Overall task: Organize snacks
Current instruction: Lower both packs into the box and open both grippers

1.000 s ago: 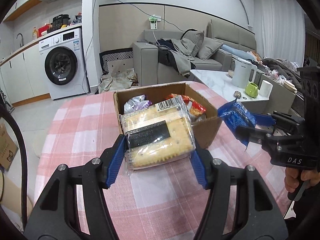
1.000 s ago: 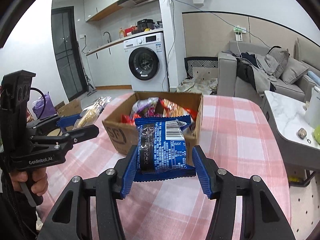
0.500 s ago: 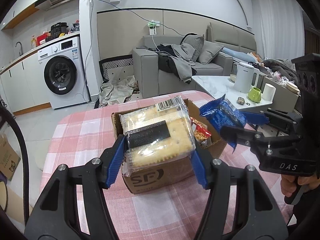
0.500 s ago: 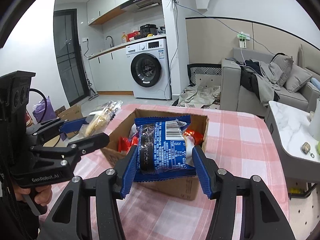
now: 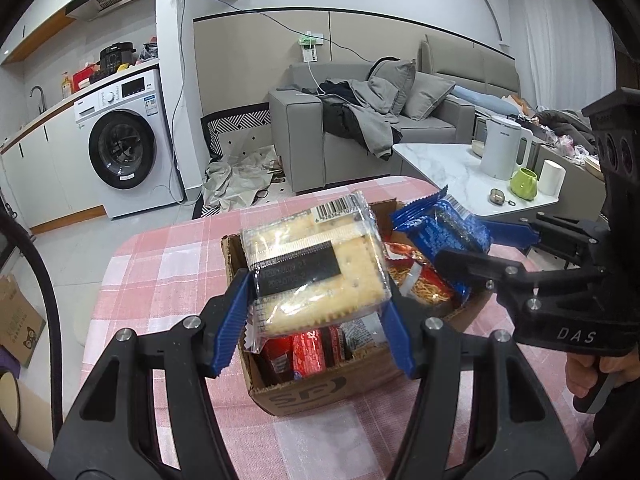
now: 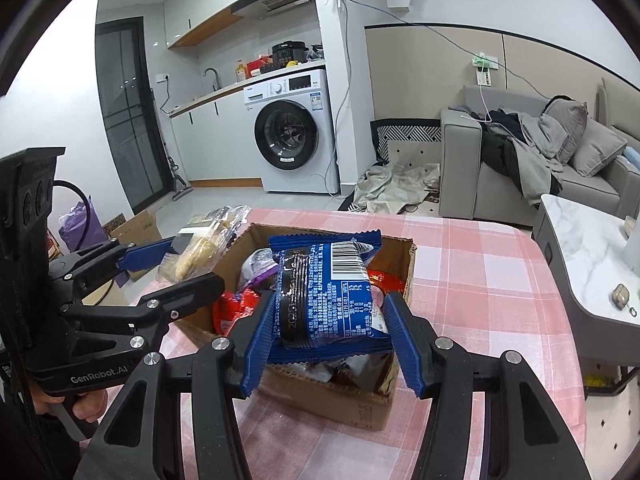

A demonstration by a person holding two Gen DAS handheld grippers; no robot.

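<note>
Clear crinkly plastic is wrapping the pale, dimpled cracker pack [image 5: 316, 270], which the left hand-held gripper [image 5: 316, 320] is pinching above the open cardboard box [image 5: 320, 394]. The right hand-held gripper [image 6: 332, 338] is squeezing a glossy blue snack packet [image 6: 326, 292] with serrated ends over that box, sitting on the pink checked counter [image 6: 480, 280] with red foil packets [image 5: 308, 350] inside.

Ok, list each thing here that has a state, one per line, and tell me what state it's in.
Left gripper: shut on the cracker pack, held above the box.
Right gripper: shut on the blue snack bag, held above the box.
Cardboard box: open, flaps up, partly filled with snack packets.
Washing machine: door closed.
Table: covered with a pink checked cloth.
</note>
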